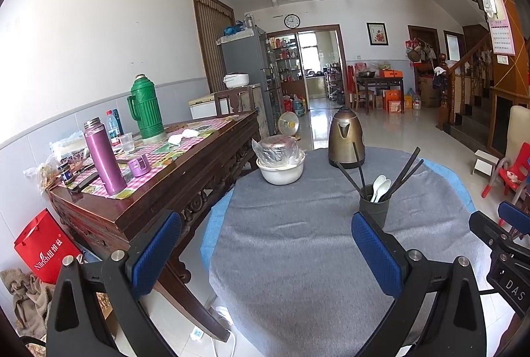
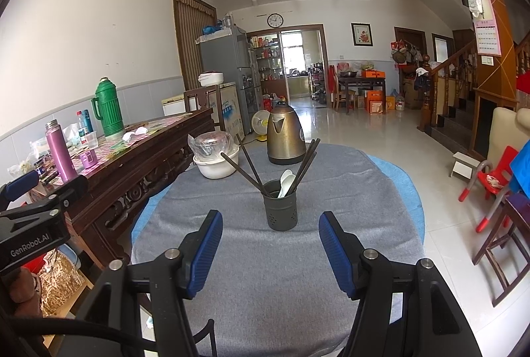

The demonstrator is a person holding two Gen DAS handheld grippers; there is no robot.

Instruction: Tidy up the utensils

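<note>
A dark grey utensil holder [image 2: 281,208] stands upright on the grey cloth of the round table [image 2: 265,264]. It holds several dark chopsticks [image 2: 245,173] fanned outward and white spoons [image 2: 286,183]. My right gripper [image 2: 270,244] is open and empty, just short of the holder. My left gripper [image 1: 265,244] is open and empty, with the holder [image 1: 374,208] beside its right finger [image 1: 374,254]. The chopsticks [image 1: 405,169] and spoons [image 1: 380,186] also show in the left wrist view.
A bronze electric kettle [image 2: 285,138] and a white bowl holding a bagged metal pot [image 2: 215,158] stand at the table's far side. A dark wooden sideboard [image 1: 159,178] with a purple flask, green thermos and clutter runs along the left. Red child chairs [image 2: 490,181] stand right.
</note>
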